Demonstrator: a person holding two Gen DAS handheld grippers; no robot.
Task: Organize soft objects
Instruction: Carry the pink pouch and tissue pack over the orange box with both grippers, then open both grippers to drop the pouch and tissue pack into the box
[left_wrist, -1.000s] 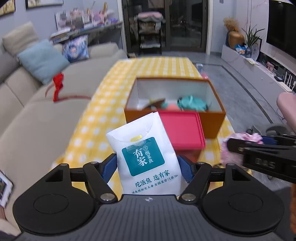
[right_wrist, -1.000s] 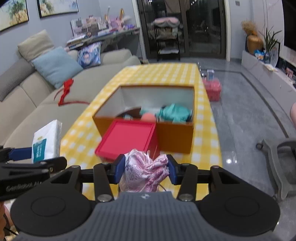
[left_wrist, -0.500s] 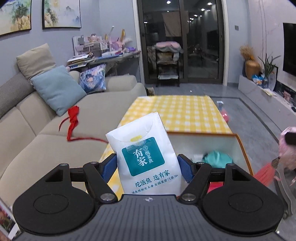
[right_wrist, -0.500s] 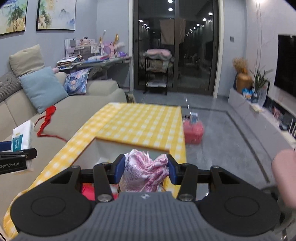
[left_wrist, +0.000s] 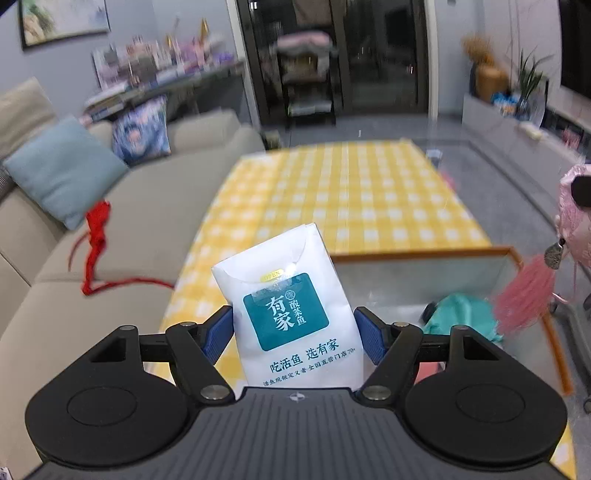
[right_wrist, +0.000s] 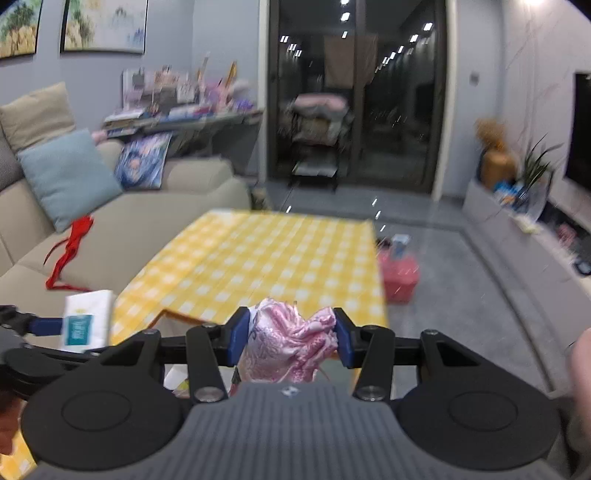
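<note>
Clearly left claw (left_wrist: 293, 334) pinches white packet (left_wrist: 291, 314) tagged "OPEN"; right claw (right_wrist: 288, 338) pinches pink pouch (right_wrist: 288, 347)

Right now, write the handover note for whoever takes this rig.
Left hand-held gripper: shut on the white packet, held upright.
Right hand-held gripper: shut on the pink pouch.
Both are over the orange box on the yellow checked table.
Done: a teal cloth lies in the box.
Left: drop the packet and pouch into the box. A red ribbon on the sofa may need sorting too.
</note>
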